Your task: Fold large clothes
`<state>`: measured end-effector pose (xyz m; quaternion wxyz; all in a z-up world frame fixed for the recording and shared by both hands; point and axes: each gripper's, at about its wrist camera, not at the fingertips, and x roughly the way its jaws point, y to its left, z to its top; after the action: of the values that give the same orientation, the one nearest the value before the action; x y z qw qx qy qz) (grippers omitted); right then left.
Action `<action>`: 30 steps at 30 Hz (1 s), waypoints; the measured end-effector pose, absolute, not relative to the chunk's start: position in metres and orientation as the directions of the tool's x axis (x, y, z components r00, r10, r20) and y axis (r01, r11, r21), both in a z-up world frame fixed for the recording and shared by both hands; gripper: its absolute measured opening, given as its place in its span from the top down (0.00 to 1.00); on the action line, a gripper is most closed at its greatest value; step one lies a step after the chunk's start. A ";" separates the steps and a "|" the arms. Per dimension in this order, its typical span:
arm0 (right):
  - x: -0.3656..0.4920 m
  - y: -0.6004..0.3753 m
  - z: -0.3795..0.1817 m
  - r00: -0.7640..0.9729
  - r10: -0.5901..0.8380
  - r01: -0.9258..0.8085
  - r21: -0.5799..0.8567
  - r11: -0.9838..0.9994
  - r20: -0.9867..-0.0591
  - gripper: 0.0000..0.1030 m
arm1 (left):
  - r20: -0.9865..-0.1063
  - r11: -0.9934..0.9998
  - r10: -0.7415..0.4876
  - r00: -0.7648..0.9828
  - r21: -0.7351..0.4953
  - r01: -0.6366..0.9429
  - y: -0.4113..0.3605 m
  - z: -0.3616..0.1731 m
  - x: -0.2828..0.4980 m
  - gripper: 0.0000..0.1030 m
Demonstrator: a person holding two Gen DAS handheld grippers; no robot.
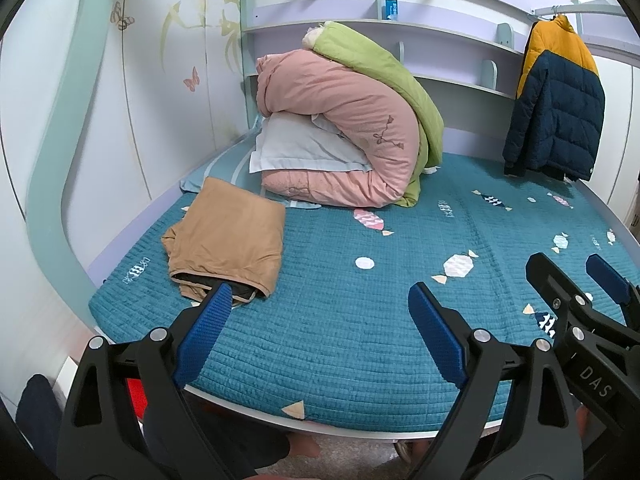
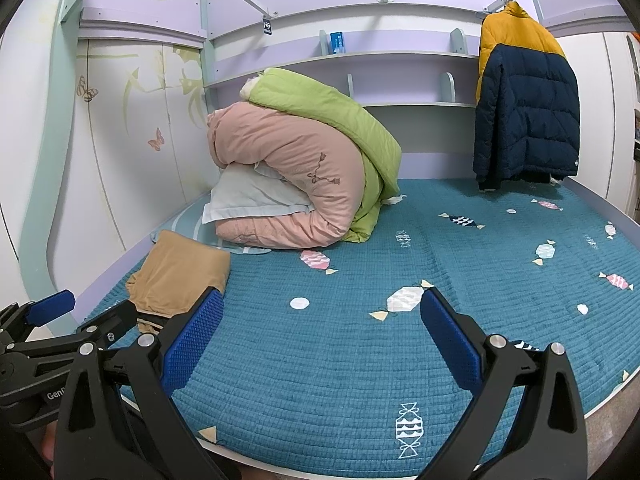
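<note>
A tan garment (image 1: 228, 244) lies folded into a rough rectangle on the left part of the teal bed cover (image 1: 340, 320); the right wrist view shows the same tan garment (image 2: 180, 276) at lower left. My left gripper (image 1: 320, 300) is open above the bed's front edge, its left fingertip just before the garment's near hem, with nothing held. My right gripper (image 2: 320, 312) is open too, empty, over the bed cover (image 2: 340, 360). The right gripper (image 1: 576, 276) shows at the right edge of the left wrist view, and the left gripper (image 2: 94, 306) at the lower left of the right wrist view.
A rolled pink and green quilt (image 1: 352, 128) with a pale pillow (image 1: 304, 148) sits at the bed's head. A yellow and navy puffer jacket (image 1: 556, 100) hangs at the right. Shelves (image 1: 380, 26) run behind; a painted wardrobe (image 1: 160, 80) stands left.
</note>
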<state>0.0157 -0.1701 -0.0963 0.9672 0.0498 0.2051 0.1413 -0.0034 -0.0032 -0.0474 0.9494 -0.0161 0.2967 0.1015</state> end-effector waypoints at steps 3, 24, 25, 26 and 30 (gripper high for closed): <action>0.016 -0.168 -0.097 0.874 0.293 -0.252 0.155 0.955 -0.387 0.07 | -0.563 0.978 0.187 0.805 0.032 -0.205 -0.004 -0.048 -0.004 0.11; 0.014 -0.164 -0.096 0.880 0.277 -0.242 0.138 0.961 -0.386 0.07 | -0.566 0.977 0.192 0.802 0.032 -0.211 -0.004 -0.049 -0.005 0.11; 0.014 -0.164 -0.096 0.880 0.277 -0.241 0.138 0.961 -0.386 0.07 | -0.565 0.977 0.192 0.802 0.034 -0.211 -0.004 -0.049 -0.005 0.11; 0.014 -0.164 -0.096 0.880 0.276 -0.241 0.138 0.961 -0.386 0.07 | -0.565 0.977 0.192 0.802 0.034 -0.210 -0.004 -0.049 -0.005 0.11; 0.014 -0.164 -0.096 0.881 0.275 -0.241 0.137 0.961 -0.385 0.07 | -0.566 0.975 0.200 0.800 0.037 -0.218 -0.003 -0.049 -0.005 0.11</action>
<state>0.0137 -0.1643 -0.0962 0.9688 0.0427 0.2048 0.1332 -0.0046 -0.0035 -0.0494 0.9485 -0.0152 0.2966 0.1104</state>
